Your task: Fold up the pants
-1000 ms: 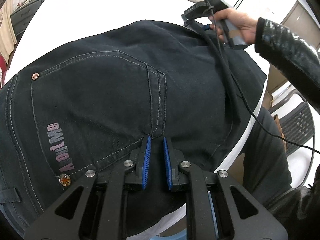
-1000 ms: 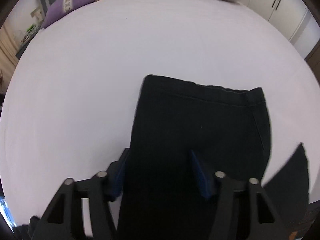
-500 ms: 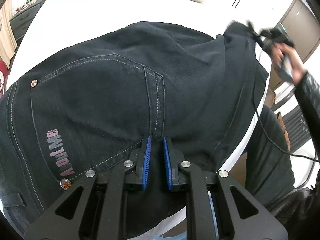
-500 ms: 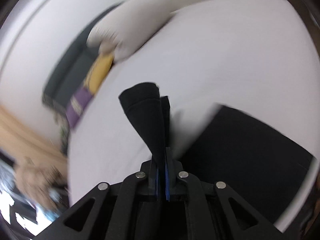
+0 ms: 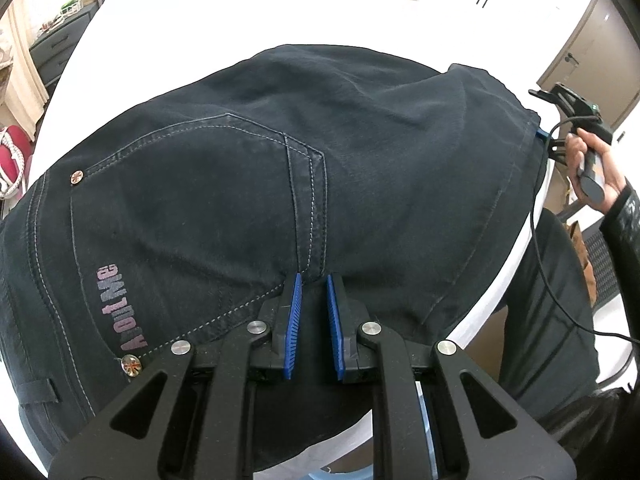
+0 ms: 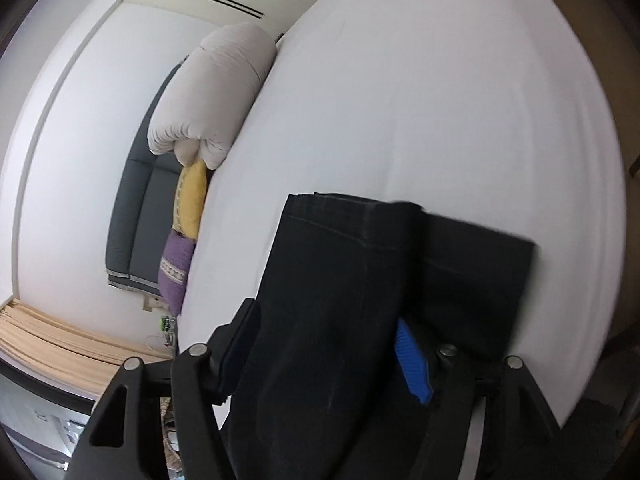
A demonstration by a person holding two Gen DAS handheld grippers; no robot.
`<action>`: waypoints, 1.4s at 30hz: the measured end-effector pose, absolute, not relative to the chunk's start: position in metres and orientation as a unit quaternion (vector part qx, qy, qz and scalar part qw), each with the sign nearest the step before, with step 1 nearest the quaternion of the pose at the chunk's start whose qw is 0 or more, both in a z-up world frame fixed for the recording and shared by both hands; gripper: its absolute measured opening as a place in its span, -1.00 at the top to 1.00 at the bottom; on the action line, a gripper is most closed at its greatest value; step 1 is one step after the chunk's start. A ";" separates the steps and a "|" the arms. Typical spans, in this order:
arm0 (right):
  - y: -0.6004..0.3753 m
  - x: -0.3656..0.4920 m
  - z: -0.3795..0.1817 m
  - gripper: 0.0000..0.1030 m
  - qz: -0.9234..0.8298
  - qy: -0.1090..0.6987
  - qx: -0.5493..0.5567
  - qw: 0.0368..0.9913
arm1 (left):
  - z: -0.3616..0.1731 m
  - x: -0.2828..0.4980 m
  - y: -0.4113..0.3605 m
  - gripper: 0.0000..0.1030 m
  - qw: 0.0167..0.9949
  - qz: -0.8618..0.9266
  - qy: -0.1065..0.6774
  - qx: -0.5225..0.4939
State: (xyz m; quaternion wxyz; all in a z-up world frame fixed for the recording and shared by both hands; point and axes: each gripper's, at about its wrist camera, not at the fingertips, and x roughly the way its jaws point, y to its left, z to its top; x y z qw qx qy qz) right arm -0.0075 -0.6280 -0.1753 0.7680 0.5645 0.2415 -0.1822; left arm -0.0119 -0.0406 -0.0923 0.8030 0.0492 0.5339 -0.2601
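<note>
Only my left view reads "About Me" at eight o'clock on the pants [image 5: 248, 184], left jaws nearly shut on their seam, while my right jaws are opening around a leg hem [image 6: 344, 248].

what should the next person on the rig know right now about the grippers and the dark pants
Left gripper: shut, tips down on the dark denim pants beside the back pocket seam, pinning them to the white bed sheet.
Right gripper: jaws opening, with the hem end of the pant leg between them; it sits at the far right edge of the pants.
Done: the leg end has been brought over toward the seat.
Left: release the leg end flat, smooth it, then make any further fold.
</note>
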 end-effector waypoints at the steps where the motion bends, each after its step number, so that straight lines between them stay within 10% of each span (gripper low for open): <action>1: -0.632 0.001 -0.173 0.38 -0.188 0.250 0.560 0.767 | -0.092 -0.012 -0.041 0.75 0.804 -0.258 0.534 0.048; 2: -0.636 0.002 -0.177 0.88 -0.190 0.261 0.561 0.763 | -0.092 -0.013 -0.041 0.75 0.804 -0.257 0.534 0.048; 26: -0.654 -0.094 -0.214 1.00 -0.191 0.224 0.637 0.712 | -0.088 -0.018 -0.023 0.75 0.793 -0.272 0.541 0.062; 29: -0.663 -0.107 -0.207 0.80 -0.193 0.207 0.643 0.712 | -0.087 -0.023 -0.020 0.75 0.797 -0.269 0.538 0.060; 32: -0.666 -0.126 -0.183 -0.08 -0.261 0.219 0.602 0.722 | -0.085 -0.028 -0.015 0.75 0.800 -0.270 0.533 0.052; 42: -0.485 -0.086 -0.141 -0.09 0.071 0.350 0.560 0.747 | -0.086 -0.038 -0.005 0.75 0.809 -0.268 0.522 0.035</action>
